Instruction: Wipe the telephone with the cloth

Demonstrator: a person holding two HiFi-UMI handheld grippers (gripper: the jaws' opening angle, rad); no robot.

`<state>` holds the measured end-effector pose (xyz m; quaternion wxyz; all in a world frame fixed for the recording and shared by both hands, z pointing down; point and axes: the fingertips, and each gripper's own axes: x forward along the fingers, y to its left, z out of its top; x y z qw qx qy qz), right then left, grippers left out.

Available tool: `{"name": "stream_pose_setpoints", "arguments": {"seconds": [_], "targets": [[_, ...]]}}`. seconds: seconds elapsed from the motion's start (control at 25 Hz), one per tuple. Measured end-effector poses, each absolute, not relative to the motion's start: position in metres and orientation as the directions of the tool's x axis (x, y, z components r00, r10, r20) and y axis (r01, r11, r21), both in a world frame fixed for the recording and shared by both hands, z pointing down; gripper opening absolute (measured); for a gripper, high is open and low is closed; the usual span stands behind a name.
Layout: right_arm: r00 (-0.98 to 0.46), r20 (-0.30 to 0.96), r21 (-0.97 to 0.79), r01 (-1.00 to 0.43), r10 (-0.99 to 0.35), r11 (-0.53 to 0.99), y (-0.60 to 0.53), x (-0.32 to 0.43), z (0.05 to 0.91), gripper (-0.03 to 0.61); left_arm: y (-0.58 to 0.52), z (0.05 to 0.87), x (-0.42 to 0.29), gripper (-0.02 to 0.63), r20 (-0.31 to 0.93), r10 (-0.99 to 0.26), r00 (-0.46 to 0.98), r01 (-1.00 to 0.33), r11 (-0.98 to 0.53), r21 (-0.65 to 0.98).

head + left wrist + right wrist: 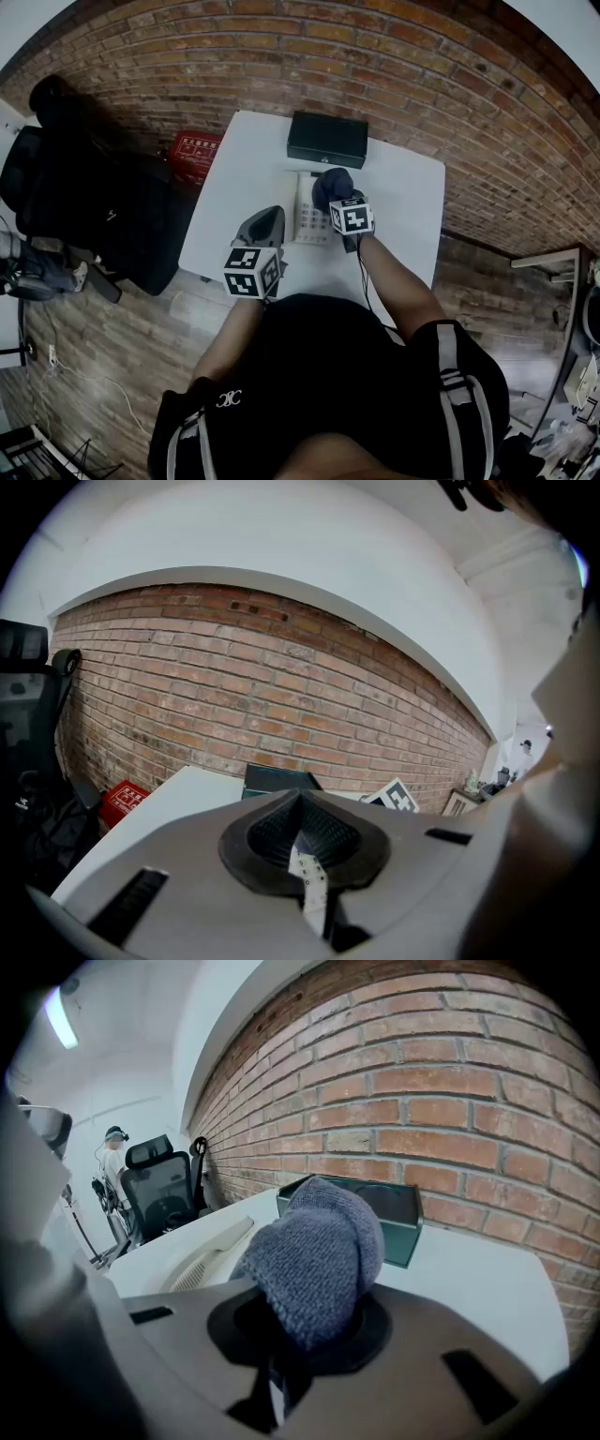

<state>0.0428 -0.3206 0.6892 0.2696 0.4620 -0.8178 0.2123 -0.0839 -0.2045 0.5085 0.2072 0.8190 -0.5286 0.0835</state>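
A white telephone (302, 208) lies in the middle of the white table (412, 202). My right gripper (339, 199) is shut on a bunched dark blue knitted cloth (329, 186), which hangs over the phone's right side. In the right gripper view the cloth (319, 1251) bulges out between the jaws, with the phone's handset (211, 1246) to its left. My left gripper (271, 216) hovers by the phone's left front corner, shut with nothing in it. In the left gripper view its pads (323, 832) meet, and phone keys show through the slit below them.
A dark green box (327, 139) stands at the table's back edge, just behind the phone, against the brick wall (441, 84). A black office chair (84, 197) and a red box (194, 150) are on the floor to the left. A person (112, 1162) stands far off.
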Motion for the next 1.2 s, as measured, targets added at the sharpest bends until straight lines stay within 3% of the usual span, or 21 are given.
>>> {"name": "stream_pose_setpoints", "arguments": {"seconds": [0.88, 1.2], "targets": [[-0.427, 0.614, 0.081, -0.802, -0.664, 0.591, -0.378, 0.013, 0.676, 0.032, -0.205, 0.516, -0.104, -0.005, 0.387, -0.842, 0.376, -0.921, -0.294, 0.255], [-0.488, 0.611, 0.064, -0.755, -0.623, 0.653, -0.367, -0.013, 0.678, 0.032, -0.202, 0.519, -0.103, -0.005, 0.396, -0.841, 0.368, -0.924, -0.286, 0.253]]}}
